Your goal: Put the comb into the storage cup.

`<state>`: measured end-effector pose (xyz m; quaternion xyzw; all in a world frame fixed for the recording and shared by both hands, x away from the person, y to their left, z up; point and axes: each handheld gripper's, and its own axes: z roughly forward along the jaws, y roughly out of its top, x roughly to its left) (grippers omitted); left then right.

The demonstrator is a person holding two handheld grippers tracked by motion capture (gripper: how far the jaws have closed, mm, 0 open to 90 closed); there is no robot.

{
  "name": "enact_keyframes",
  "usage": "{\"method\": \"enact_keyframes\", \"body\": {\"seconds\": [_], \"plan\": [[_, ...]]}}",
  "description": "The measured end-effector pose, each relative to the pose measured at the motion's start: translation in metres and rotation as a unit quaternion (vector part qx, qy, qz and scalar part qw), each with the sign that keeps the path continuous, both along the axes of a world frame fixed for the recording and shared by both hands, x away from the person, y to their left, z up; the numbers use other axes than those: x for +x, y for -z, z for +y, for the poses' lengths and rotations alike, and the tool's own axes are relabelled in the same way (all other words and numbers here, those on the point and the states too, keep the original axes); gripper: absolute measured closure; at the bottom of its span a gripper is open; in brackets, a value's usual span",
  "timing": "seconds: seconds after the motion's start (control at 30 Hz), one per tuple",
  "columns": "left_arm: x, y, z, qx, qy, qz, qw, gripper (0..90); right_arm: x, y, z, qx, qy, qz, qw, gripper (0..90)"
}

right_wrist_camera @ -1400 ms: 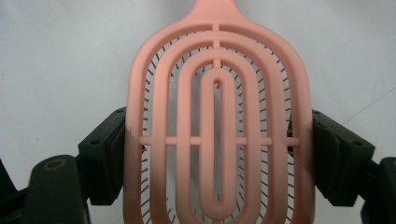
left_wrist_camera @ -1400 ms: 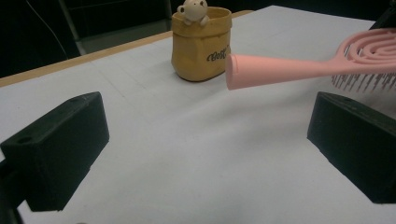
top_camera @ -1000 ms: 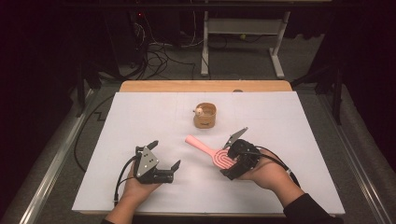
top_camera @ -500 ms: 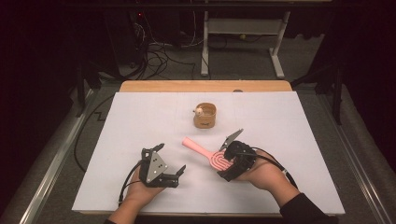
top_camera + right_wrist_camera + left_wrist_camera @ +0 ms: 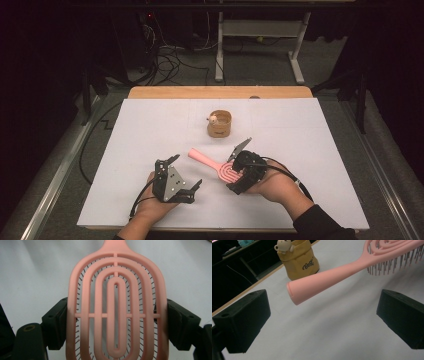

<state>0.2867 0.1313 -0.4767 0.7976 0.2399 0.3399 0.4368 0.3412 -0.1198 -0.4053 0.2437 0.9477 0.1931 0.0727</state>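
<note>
Left gripper (image 5: 186, 173): nearest the person's side of the table, left of centre, held in the person's left hand (image 5: 150, 207); its jaws stand wide apart with nothing between them. In the left gripper view the two black pads (image 5: 242, 320) sit at either edge, and the brush handle's tip hangs just beyond the gap, touching neither.

Right gripper (image 5: 239, 167): just right of centre, in the person's right hand (image 5: 275, 182); its jaws are clenched on the head of the hairbrush. In the right gripper view a black jaw presses against each long edge of the oval head.

Hairbrush (image 5: 212, 161): pink, with a vented head of nested oval loops and thin bristles pointing down toward the table. It is gripped by the head; the handle sticks out up and left in the high view, toward the left gripper's side. In the left gripper view it looks lifted off the surface.

Table cover (image 5: 150, 130): white sheet over the wooden table (image 5: 220, 92), whose far edge shows beyond it.

Holder (image 5: 220, 124): a small tan cup with a little figure at its rim, standing upright beyond the brush, apart from both grippers.

Floor beyond: cables (image 5: 170, 65) and a white frame leg (image 5: 297, 50) in the dark.
</note>
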Motion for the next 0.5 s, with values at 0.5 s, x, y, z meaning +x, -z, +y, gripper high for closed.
{"method": "enact_keyframes", "body": {"seconds": [0.5], "plan": [[-0.003, 0.001, -0.007, 0.033, -0.005, -0.021, 0.9992, 0.0, 0.000, 0.000, 0.018, -0.006, -0.020, 0.002, 0.9998, 20.1]]}}
